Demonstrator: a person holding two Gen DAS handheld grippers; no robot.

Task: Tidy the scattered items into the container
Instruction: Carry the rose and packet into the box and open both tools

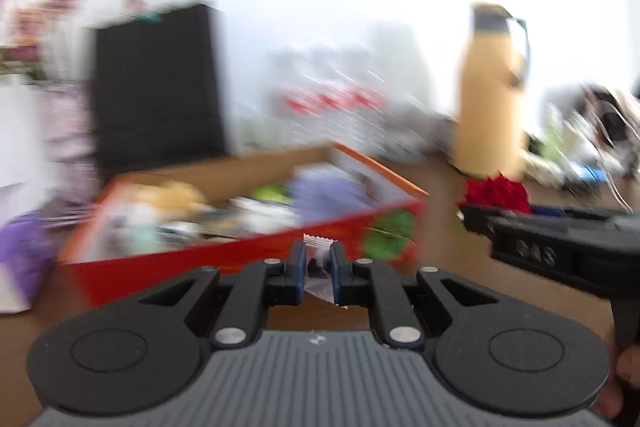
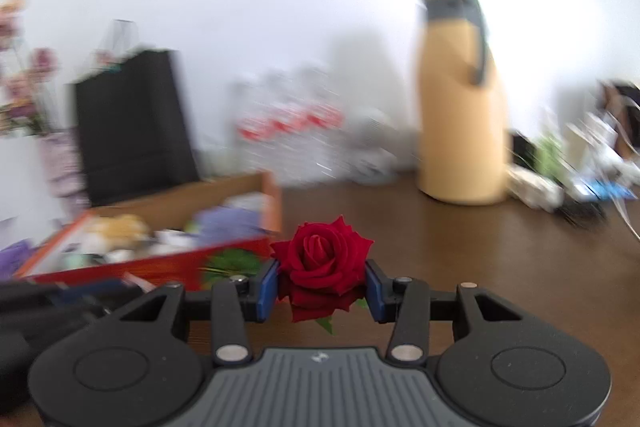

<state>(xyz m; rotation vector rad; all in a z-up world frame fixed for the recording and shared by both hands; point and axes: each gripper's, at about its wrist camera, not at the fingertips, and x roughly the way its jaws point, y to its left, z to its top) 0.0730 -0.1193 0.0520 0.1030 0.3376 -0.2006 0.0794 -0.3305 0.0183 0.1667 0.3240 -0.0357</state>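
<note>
Left claw (image 1: 319, 269) clenched on a small white sachet (image 1: 318, 267) just near of the red box (image 1: 240, 251), right claw (image 2: 321, 285) grasping a red rose (image 2: 322, 263) above the brown table (image 2: 480, 247), right of the box

We look out from each tool along its two fingers, low over the brown surface (image 2: 500, 259) and tilted slightly down toward the far wall. Both views share the red box (image 1: 224, 255) (image 2: 160, 267), the black bag (image 1: 156, 87) (image 2: 132, 127) and the yellow flask (image 1: 490, 95) (image 2: 460, 107). The left view sits close to the box's near wall; the right view stands further right, with the left tool (image 2: 60, 295) at its left edge.
</note>
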